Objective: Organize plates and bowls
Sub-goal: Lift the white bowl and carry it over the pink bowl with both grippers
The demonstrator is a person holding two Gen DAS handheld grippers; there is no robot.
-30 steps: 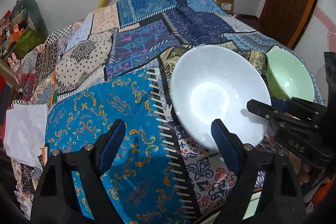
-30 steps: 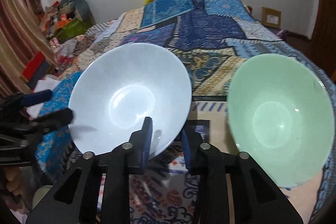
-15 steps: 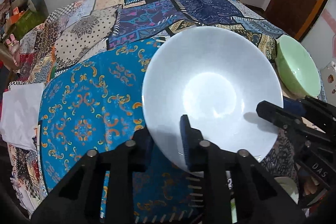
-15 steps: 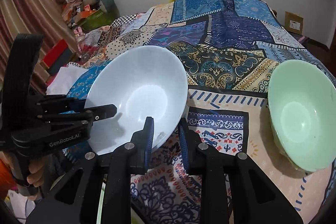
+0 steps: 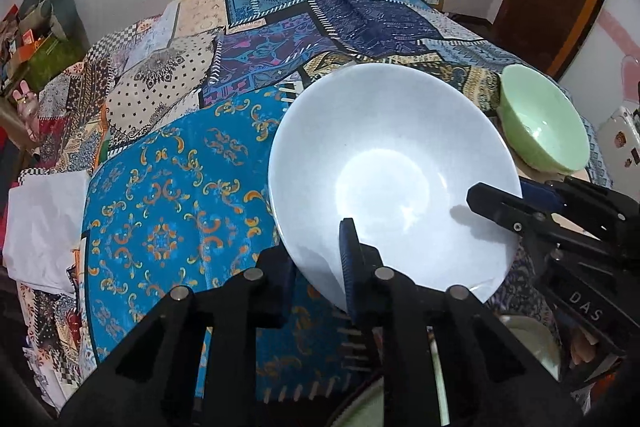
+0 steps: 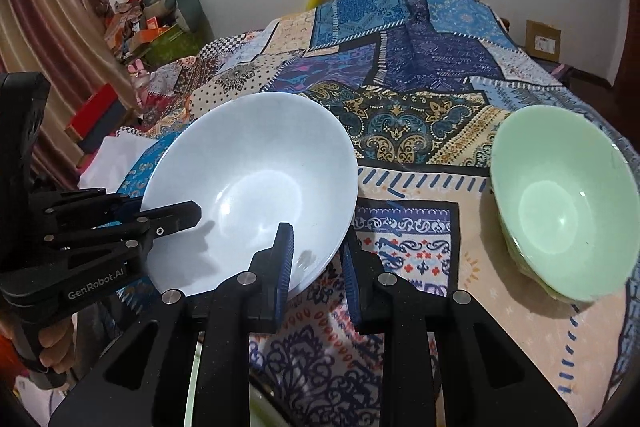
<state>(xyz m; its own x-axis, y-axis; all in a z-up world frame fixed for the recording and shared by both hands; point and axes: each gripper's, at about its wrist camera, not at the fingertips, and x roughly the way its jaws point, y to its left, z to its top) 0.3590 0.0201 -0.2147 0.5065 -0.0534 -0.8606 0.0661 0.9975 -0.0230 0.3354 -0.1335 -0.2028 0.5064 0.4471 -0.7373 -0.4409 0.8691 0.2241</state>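
A pale blue bowl (image 5: 384, 163) is held tilted above the patchwork bedspread, also seen in the right wrist view (image 6: 256, 187). My left gripper (image 5: 320, 267) is shut on its near rim, and it appears from the left in the right wrist view (image 6: 160, 215). My right gripper (image 6: 316, 259) is shut on the bowl's other rim and shows at the right of the left wrist view (image 5: 512, 203). A green bowl (image 6: 560, 203) sits on the bedspread to the right, on top of other bowls; it also shows in the left wrist view (image 5: 544, 119).
The patchwork bedspread (image 6: 400, 75) covers a bed that stretches back to the wall. Clutter and boxes (image 6: 140, 27) stand at the far left. A white cloth (image 5: 40, 223) lies at the left edge. A pale rim (image 6: 256, 403) shows below my grippers.
My left gripper went from open beside the blue bowl to shut on its rim. The bowl now sits higher and further from the green bowl, held by both grippers.
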